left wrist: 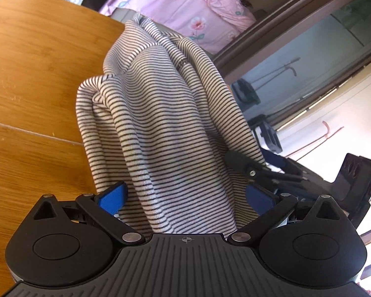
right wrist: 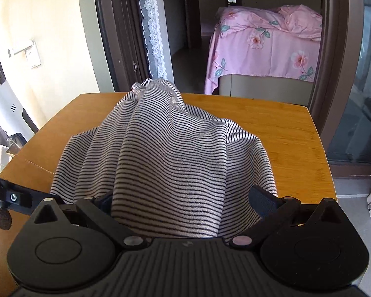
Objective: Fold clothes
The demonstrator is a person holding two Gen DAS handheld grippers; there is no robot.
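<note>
Left wrist view first: left tongs (left wrist: 185, 198) sit wide, blue pads (left wrist: 113, 198) spread to either side, and a thick bunch of the striped shirt (left wrist: 155, 113) fills the gap between them. Whether they actually pinch it, cannot tell. The cloth rises away from the tongs in a tall draped ridge, with the wooden tabletop (left wrist: 37, 74) just left of the shirt. Off the shirt's right edge, close by, a black piece of the right tongs (left wrist: 247, 165) pokes in. Far beyond the shirt, a bed with a pink floral cover (left wrist: 197, 7).

Over to the right wrist view: right tongs (right wrist: 183, 203) also wide, one pad (right wrist: 262, 203) showing, shirt (right wrist: 165, 153) bunched between and spilling over them; grip not clear either. The shirt mounds up on the tabletop (right wrist: 291, 133), covering its middle. Beyond the shirt, a doorway with a lace curtain (right wrist: 153, 29), then the bed (right wrist: 267, 44).
</note>
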